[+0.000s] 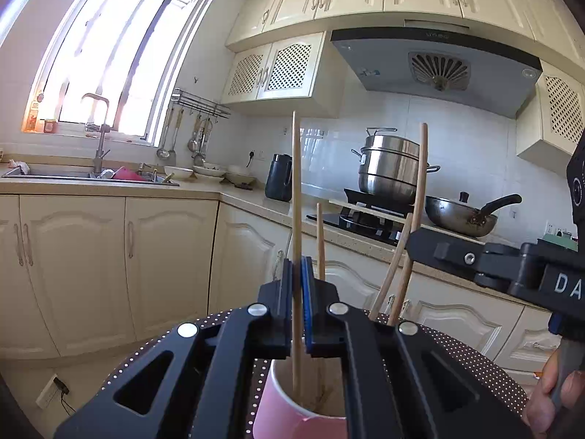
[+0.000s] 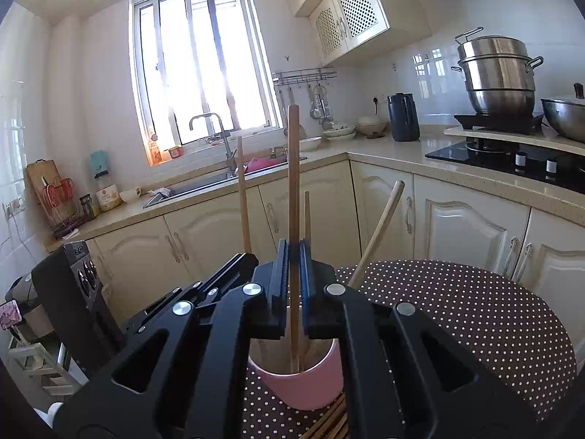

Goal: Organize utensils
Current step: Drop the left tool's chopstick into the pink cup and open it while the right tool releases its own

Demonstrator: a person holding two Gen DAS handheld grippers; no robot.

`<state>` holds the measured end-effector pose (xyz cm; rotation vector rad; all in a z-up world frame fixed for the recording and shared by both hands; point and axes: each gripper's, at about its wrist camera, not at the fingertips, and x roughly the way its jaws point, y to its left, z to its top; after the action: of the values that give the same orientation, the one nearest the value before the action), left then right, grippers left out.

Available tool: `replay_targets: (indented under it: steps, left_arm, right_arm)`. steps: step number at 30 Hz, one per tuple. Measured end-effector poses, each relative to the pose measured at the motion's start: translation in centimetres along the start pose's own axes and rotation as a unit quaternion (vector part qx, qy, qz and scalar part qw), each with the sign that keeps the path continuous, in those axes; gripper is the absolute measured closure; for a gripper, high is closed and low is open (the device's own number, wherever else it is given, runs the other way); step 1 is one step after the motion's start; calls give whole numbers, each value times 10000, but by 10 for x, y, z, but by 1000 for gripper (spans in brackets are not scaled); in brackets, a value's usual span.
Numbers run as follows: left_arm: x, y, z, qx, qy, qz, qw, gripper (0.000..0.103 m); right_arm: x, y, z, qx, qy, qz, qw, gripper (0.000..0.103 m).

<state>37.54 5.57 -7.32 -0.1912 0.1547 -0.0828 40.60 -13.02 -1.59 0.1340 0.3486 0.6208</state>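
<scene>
A pink cup [image 1: 292,409] stands on a round table with a brown dotted cloth [image 2: 457,311]; it also shows in the right wrist view [image 2: 303,384]. Several wooden chopsticks stand in it. My left gripper [image 1: 298,270] is shut on one upright chopstick [image 1: 296,183] whose lower end is inside the cup. My right gripper [image 2: 293,252] is shut on another upright chopstick [image 2: 293,168], its tip also in the cup. The right gripper's body [image 1: 512,267] shows at the right of the left wrist view. More chopsticks [image 2: 329,424] lie on the cloth beside the cup.
Kitchen counter behind: sink with faucet [image 2: 219,135], black kettle [image 2: 402,117], steel steamer pot [image 2: 497,77] on the stove, a wok [image 1: 460,216]. Cream cabinets [image 2: 468,226] lie below. Bowls [image 2: 340,131] sit near the sink.
</scene>
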Motion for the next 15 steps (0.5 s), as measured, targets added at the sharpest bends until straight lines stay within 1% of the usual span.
replay_targets:
  steps: [5,15]
  left_arm:
    - [-11,3,-9,72,220,-72,9997,98]
    - [-20,2,-21,222,623,-164,9977,97]
  right_arm:
    - [-2,5,-12,-52,149,-46,9999,97]
    - [3,12,-33,-23,457,-174,9988,97]
